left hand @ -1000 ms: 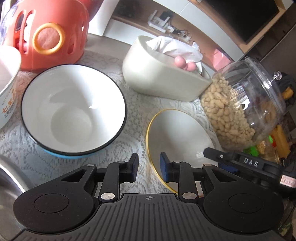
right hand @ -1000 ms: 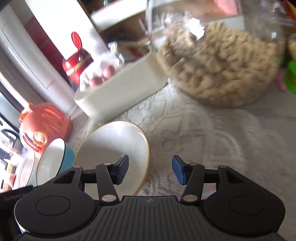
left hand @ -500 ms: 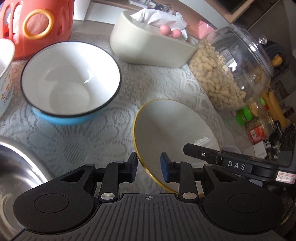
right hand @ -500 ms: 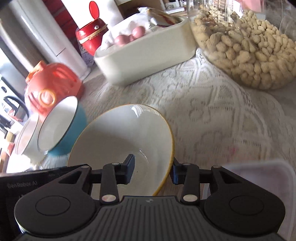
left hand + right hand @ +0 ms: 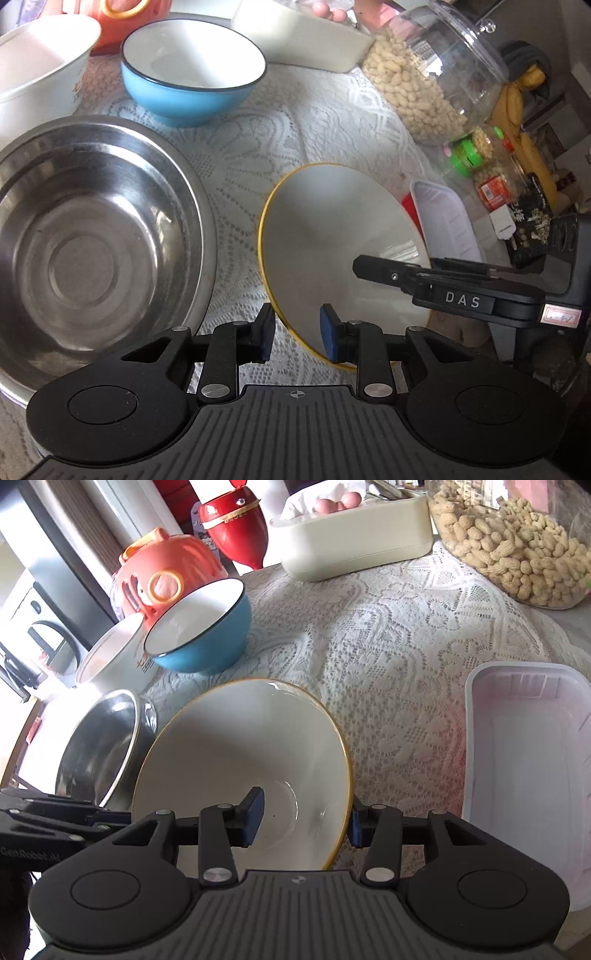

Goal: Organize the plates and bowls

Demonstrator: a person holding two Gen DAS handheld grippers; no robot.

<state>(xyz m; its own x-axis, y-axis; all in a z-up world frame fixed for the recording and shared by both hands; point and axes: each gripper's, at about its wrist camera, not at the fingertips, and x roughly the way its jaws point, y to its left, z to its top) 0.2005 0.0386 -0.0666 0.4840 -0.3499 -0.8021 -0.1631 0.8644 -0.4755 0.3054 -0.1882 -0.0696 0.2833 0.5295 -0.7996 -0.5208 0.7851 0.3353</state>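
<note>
Both claws straddle opposite rims of the white yellow-edged ceramic bowl (image 5: 236, 760) above the lace-covered tabletop (image 5: 406, 657); right claw (image 5: 303, 821) has just widened, left claw (image 5: 297, 338) barely narrowed; pad contact is unclear; the bowl's near edge is hidden behind both.

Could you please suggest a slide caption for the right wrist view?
Right claw straddling the rim of the yellow-rimmed bowl, beside the steel bowl on a lace cloth.
</note>
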